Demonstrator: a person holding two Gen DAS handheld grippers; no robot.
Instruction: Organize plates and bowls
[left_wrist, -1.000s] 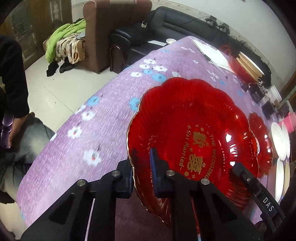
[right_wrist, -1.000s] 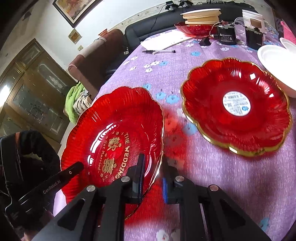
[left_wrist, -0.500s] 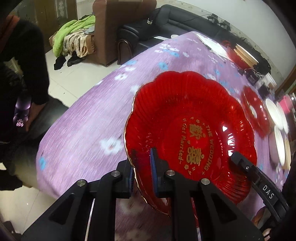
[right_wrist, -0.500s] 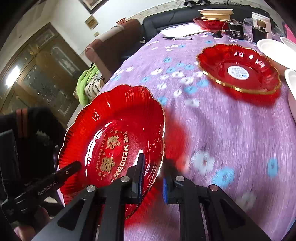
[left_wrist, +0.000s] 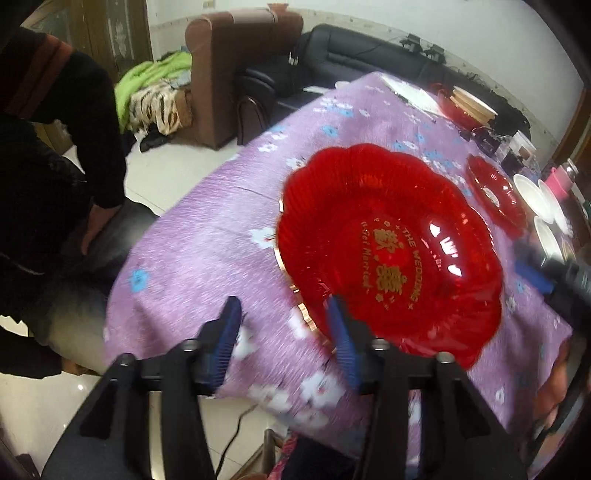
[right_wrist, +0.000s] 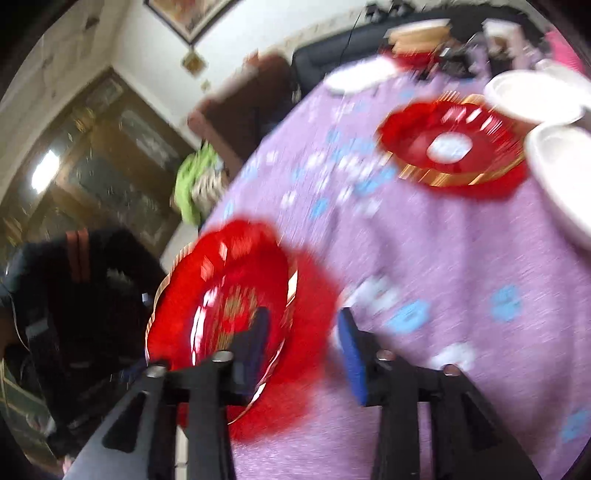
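A large red scalloped plate (left_wrist: 388, 236) with gold wedding lettering lies on the purple flowered tablecloth (left_wrist: 207, 251) near the table's front end. My left gripper (left_wrist: 282, 317) is open, its jaws astride the plate's near left rim. My right gripper (right_wrist: 303, 328) is open at the plate's (right_wrist: 229, 291) right rim; this view is blurred. A second red plate (right_wrist: 450, 147) with a white label lies farther along the table, and shows in the left wrist view (left_wrist: 495, 192).
White plates (right_wrist: 535, 96) and bowls (left_wrist: 535, 195) stand beyond the second red plate. More dishes (left_wrist: 469, 103) and clutter fill the far end. A person in black (left_wrist: 48, 155) sits left of the table. A brown armchair (left_wrist: 236, 62) stands behind.
Both grippers have opened and let go of the large red plate, which now rests on the tablecloth. Both have drawn back a little toward the table's front end.
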